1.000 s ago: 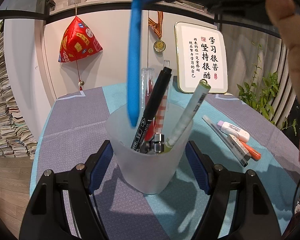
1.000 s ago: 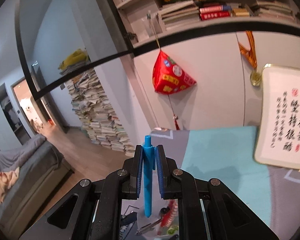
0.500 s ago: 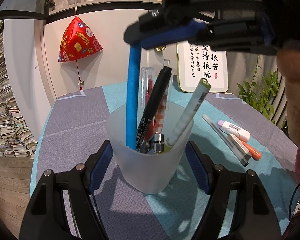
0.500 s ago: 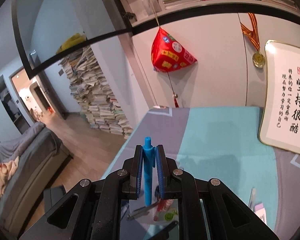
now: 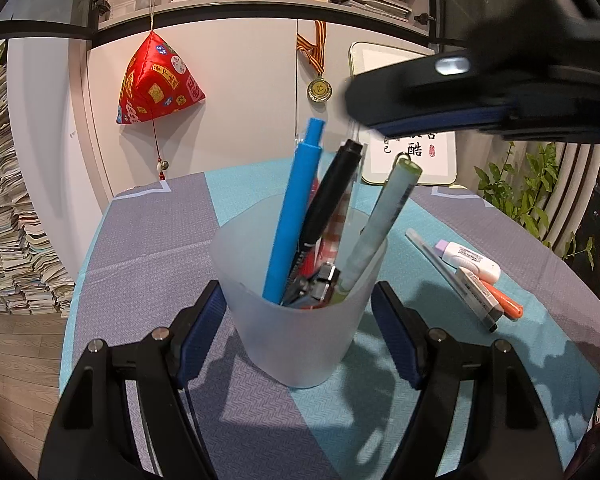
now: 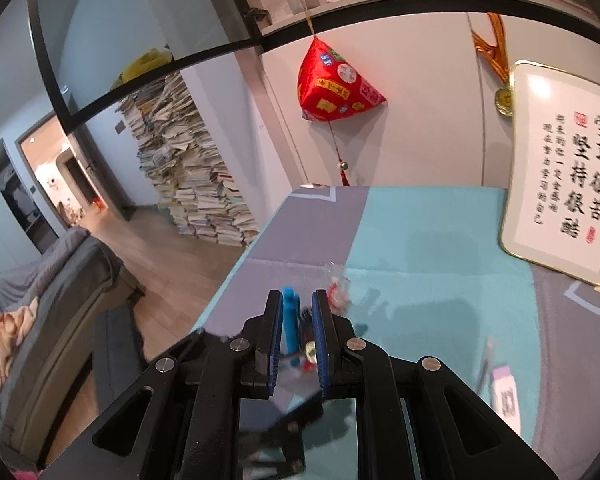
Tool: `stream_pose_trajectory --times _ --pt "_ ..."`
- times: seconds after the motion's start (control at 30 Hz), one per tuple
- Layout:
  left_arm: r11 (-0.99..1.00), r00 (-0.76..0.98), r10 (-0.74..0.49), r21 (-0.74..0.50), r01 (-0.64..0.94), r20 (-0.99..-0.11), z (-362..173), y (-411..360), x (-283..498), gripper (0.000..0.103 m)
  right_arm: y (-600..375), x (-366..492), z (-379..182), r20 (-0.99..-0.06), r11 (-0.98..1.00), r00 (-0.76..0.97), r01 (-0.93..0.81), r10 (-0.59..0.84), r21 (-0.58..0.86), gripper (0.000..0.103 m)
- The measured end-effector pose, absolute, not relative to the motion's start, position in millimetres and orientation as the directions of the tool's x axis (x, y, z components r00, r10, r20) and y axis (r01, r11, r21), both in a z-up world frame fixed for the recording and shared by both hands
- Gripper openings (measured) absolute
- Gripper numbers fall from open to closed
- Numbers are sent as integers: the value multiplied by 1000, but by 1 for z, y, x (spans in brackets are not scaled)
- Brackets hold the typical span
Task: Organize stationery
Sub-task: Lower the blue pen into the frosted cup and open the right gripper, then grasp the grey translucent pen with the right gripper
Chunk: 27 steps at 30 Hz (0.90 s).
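Below right hand-held gripper | blue pen in cup | apparently released

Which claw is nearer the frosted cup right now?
Left. The left claw grips the frosted cup by both sides. The right claw hangs above the cup's rim, off to the right in the left wrist view, not touching it.

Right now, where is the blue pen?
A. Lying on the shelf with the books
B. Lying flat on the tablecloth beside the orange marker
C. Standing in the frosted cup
C: the blue pen stands tilted inside the frosted cup, next to the black marker.
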State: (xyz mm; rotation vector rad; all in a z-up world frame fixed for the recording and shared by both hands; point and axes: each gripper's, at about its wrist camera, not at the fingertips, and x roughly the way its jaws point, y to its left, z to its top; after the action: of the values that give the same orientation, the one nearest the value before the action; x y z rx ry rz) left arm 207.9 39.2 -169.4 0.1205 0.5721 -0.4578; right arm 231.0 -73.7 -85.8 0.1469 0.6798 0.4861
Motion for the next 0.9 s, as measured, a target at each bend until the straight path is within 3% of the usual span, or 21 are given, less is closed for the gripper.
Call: stream_pose_trajectory --times 0.1,0.23,0.27,0.53,0.9 --pt "893 744 -384 -15 450 -547 -169 39 208 75 -89 217 -80 -554 887 693 -371 461 275 18" --pt "893 744 -383 -14 450 -547 -169 39 208 75 -123 201 -87 -550 919 736 -296 394 262 39" --pt "893 744 -383 -13 450 -548 -169 39 209 75 -129 199 -91 -560 926 739 -274 375 259 40" --pt "894 745 -380 -9 449 -549 -169 42 210 75 -156 191 -155 -724 971 648 -171 238 166 40" --pt "893 744 -380 -10 449 -549 -169 42 210 75 -136 199 -178 -770 975 605 -200 202 98 41"
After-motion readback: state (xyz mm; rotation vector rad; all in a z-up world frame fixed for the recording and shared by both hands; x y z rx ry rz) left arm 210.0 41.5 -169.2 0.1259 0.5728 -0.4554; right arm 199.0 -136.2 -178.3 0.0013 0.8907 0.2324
